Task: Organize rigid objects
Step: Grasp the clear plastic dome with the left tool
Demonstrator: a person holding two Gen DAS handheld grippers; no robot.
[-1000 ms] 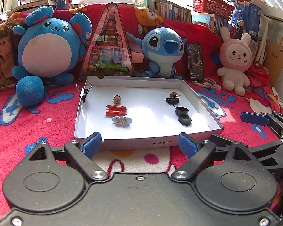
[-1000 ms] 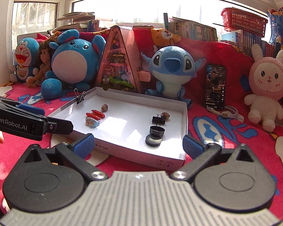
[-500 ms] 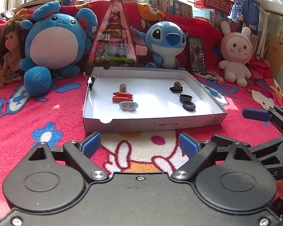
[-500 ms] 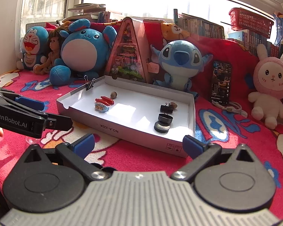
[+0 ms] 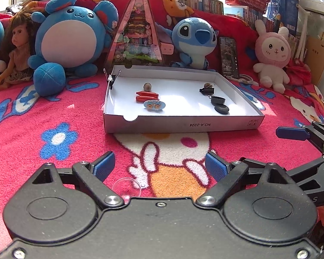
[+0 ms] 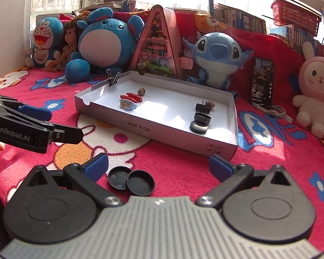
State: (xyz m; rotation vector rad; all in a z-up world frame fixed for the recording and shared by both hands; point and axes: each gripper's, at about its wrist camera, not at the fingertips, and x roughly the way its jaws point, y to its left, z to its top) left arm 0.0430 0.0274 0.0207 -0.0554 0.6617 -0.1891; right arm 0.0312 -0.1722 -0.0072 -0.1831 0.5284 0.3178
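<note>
A shallow white box (image 5: 179, 125) sits on the red cartoon blanket (image 5: 54, 116), holding two small groups. On its left are a brown bead (image 5: 147, 86), two red pieces (image 5: 146, 96) and a blue oval trinket (image 5: 154, 105). On its right are a black binder clip (image 5: 207, 90), a black cup-shaped part (image 5: 218, 100) and a black disc (image 5: 221, 109). Another binder clip (image 5: 111, 78) grips the far-left corner of the box rim.

Three loose pieces still lie outside the box, on the near side. Two black round caps (image 6: 130, 180), touching each other, lie just ahead of the right gripper (image 6: 157, 166), closer to its left finger. A clear round lid (image 5: 126, 187) lies on the blanket between the fingers of the left gripper (image 5: 159, 164), towards its left finger. Both grippers stand wide apart and hold nothing.

The step in hand looks like the approach for the next pickup, with each gripper low over the blanket near its own loose piece. For the right side, the next move probably calls for shifting left to centre the caps (or just one of them) between the pads. It would then lower and close, lift and carry to the black items on the right of the box. The clear lid is thin and hard to see, so a flat, low grip seems needed.
</note>
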